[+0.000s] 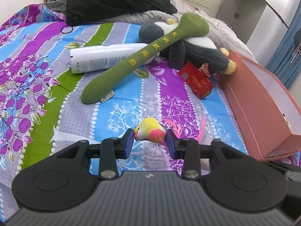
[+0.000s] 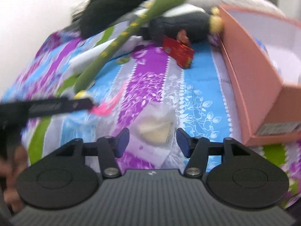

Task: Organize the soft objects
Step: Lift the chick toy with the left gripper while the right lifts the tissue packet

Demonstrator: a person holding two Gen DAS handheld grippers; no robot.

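My left gripper (image 1: 150, 142) is shut on a small yellow and pink plush bird (image 1: 150, 130), whose pink feathers trail to the right above the bedspread. In the blurred right wrist view, my right gripper (image 2: 152, 142) stands open. Just ahead of it, a clear plastic bag with a pale cream soft thing inside (image 2: 154, 130) lies on the bed, and the pads do not press on it. At the left of that view are the left gripper's black finger (image 2: 56, 106) and the bird's pink feathers (image 2: 107, 105). A long green plush stick (image 1: 141, 56) leans across a grey and white plush penguin (image 1: 190, 45).
An open salmon-coloured box (image 1: 254, 113) lies along the right of the bed, also seen as the box (image 2: 254, 86). A white bottle (image 1: 99, 58), a red packet (image 1: 197, 79), a black garment (image 1: 116, 0) and a hair tie (image 1: 66, 30) lie on the striped floral bedspread (image 1: 47, 86).
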